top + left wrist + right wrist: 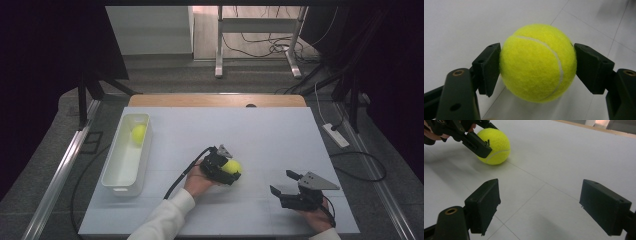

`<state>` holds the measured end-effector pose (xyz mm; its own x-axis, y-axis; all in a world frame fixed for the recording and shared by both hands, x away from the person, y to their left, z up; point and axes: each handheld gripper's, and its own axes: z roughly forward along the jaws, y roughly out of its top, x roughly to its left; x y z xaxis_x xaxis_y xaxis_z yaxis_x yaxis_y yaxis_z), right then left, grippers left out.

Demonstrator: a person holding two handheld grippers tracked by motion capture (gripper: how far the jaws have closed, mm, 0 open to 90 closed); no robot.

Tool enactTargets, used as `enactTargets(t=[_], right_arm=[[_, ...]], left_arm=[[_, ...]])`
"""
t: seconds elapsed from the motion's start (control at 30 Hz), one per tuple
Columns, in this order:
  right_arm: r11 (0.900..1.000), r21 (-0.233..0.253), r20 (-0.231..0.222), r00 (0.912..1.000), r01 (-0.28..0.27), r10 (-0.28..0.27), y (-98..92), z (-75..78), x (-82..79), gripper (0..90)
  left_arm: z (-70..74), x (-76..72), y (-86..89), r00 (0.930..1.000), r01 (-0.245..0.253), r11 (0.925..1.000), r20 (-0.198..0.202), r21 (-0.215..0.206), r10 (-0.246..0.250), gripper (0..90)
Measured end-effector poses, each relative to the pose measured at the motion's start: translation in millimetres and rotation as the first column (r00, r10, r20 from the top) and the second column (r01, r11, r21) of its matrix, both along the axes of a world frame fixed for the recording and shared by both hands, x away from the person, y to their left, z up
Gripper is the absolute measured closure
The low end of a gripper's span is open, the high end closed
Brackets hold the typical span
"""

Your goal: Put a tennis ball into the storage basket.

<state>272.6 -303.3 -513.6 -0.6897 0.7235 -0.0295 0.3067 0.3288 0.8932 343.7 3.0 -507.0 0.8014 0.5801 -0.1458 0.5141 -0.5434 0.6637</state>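
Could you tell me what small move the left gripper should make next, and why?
Probably lift slightly: the left gripper has both jaws pressed against the tennis ball, which seems to rest on the table, while the white bin already holds another ball.

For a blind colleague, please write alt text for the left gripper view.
A yellow tennis ball sits between the two black jaws of the left gripper, one pad pressed against each side. Behind it lies the white table, crossed by thin lines.
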Motion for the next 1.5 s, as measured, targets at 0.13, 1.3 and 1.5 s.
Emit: enactTargets(t=[0.13,1.3,1.5], right_arm=[[1.0,0.0,0.0,1.0,0.001,-0.001,-0.2,0.0,0.0,16.0],[1.0,0.003,0.004,1.0,0.004,-0.004,-0.9,0.0,-0.2,16.0],[1.0,-0.002,0.004,1.0,0.005,-0.005,-1.0,0.1,0.0,16.0]], left_arm=[[4.5,-1.8,2.7,0.9998,-0.007,0.9999,0.021,-0.011,0.007,26.4],[25.5,-12.6,17.9,0.9957,-0.036,0.9962,0.083,-0.079,0.042,26.3],[29.5,-13.6,22.0,0.9946,-0.037,0.9956,0.093,-0.086,0.045,26.3]])
